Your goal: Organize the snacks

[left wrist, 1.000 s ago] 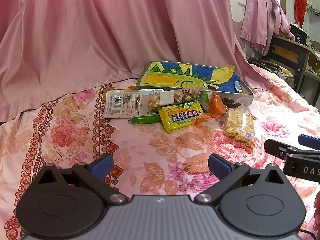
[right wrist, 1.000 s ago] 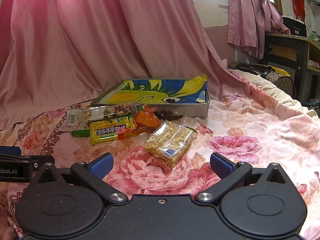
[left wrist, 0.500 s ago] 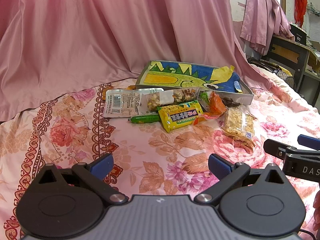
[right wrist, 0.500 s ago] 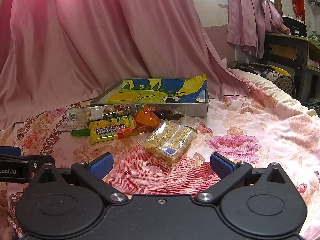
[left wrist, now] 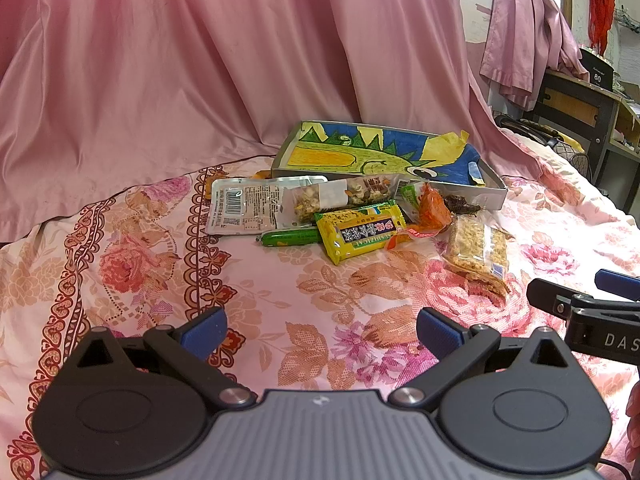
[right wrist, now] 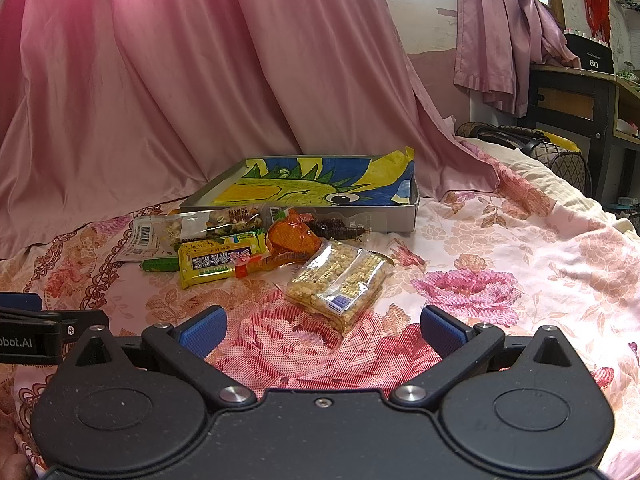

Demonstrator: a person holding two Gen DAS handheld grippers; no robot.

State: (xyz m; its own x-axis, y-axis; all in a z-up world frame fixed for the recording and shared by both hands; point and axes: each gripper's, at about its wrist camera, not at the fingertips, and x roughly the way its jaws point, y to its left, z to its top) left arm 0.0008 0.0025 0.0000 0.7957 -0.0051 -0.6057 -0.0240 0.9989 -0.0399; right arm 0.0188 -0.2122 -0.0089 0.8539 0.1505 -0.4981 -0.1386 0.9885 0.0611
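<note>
Several snacks lie on a floral bedsheet in front of a shallow grey box (left wrist: 494,191) (right wrist: 404,216) lined with a dinosaur drawing. Among them are a yellow bar (left wrist: 360,232) (right wrist: 218,262), a green sausage (left wrist: 290,237) (right wrist: 160,265), a white packet with a barcode (left wrist: 244,205) (right wrist: 138,240), a clear nut pack (left wrist: 344,196) (right wrist: 220,222), an orange wrapper (left wrist: 432,212) (right wrist: 292,236) and a puffed rice bar (left wrist: 478,250) (right wrist: 340,280). My left gripper (left wrist: 320,330) is open, well short of the pile. My right gripper (right wrist: 322,326) is open just before the rice bar.
A pink satin curtain (left wrist: 200,60) hangs behind the box. A dark desk (left wrist: 580,108) (right wrist: 576,96) and hanging pink cloth (right wrist: 500,28) stand at the far right. The other gripper shows at the right edge of the left wrist view and at the left edge of the right wrist view.
</note>
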